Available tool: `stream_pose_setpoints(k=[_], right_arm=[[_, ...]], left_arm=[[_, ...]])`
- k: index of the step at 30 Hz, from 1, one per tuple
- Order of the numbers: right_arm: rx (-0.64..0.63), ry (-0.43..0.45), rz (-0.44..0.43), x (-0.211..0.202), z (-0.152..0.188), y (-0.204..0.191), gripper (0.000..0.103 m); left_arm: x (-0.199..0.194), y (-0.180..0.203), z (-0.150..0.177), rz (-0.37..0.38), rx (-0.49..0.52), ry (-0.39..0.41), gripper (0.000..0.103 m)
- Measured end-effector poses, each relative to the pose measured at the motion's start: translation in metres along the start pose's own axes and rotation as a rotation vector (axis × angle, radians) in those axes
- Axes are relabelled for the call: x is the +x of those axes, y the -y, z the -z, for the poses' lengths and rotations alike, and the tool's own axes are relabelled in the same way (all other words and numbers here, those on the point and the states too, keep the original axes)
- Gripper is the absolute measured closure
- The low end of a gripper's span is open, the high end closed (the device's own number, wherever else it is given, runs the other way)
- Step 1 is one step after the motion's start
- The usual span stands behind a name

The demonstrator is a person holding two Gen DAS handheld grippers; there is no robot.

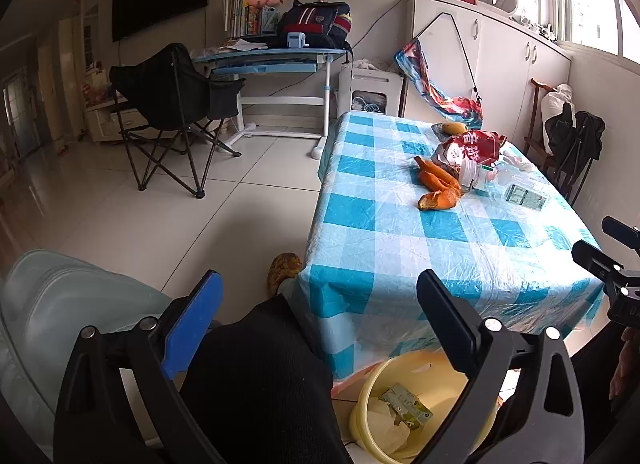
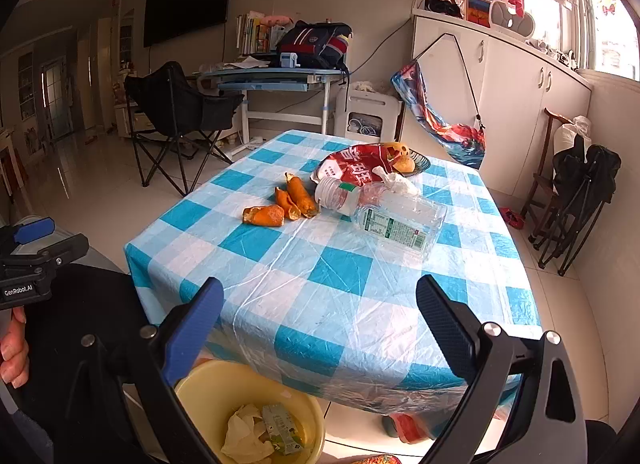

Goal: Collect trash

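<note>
Both sets of jaws stand spread with nothing between them: the left gripper (image 1: 320, 320) hovers over a black-clad knee, the right gripper (image 2: 320, 324) over the near edge of the checkered surface (image 2: 320, 284). Below that edge, the yellow bin (image 2: 192, 388) holds crumpled tissue (image 2: 244, 436) and a small green carton (image 2: 280, 428). Orange peels (image 2: 280, 205), a clear bottle (image 2: 384, 215) and a red bag (image 2: 356, 165) lie on the surface
</note>
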State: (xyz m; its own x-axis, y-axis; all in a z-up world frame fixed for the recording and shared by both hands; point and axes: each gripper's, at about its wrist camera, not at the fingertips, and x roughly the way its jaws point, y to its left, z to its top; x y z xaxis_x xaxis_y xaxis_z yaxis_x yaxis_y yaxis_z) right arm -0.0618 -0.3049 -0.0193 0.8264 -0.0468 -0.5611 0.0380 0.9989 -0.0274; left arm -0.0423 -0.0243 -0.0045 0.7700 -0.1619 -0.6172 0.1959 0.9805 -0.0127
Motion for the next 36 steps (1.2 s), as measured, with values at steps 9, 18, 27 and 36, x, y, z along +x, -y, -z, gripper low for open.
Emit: stream_pose_setpoints(k=[9,18,27,36], right_arm=[[-0.013,-0.01,-0.004,0.002,0.001,-0.003,0.01],[-0.02,-0.013,-0.009,0.002,0.002,-0.005,0.01],[-0.015,-0.017,-0.021,0.003,0.002,-0.006,0.01],[0.092,-0.003,-0.099,-0.002,-0.006,0.006,0.01]], left_arm=[[0.001,-0.001,0.0,-0.001,-0.001,-0.001,0.009],[0.001,-0.001,0.0,-0.001,-0.001,-0.002,0.009],[0.001,-0.001,0.001,0.002,-0.006,0.002,0.009],[-0.003,0.0,0.0,0.038,-0.033,0.011,0.009]])
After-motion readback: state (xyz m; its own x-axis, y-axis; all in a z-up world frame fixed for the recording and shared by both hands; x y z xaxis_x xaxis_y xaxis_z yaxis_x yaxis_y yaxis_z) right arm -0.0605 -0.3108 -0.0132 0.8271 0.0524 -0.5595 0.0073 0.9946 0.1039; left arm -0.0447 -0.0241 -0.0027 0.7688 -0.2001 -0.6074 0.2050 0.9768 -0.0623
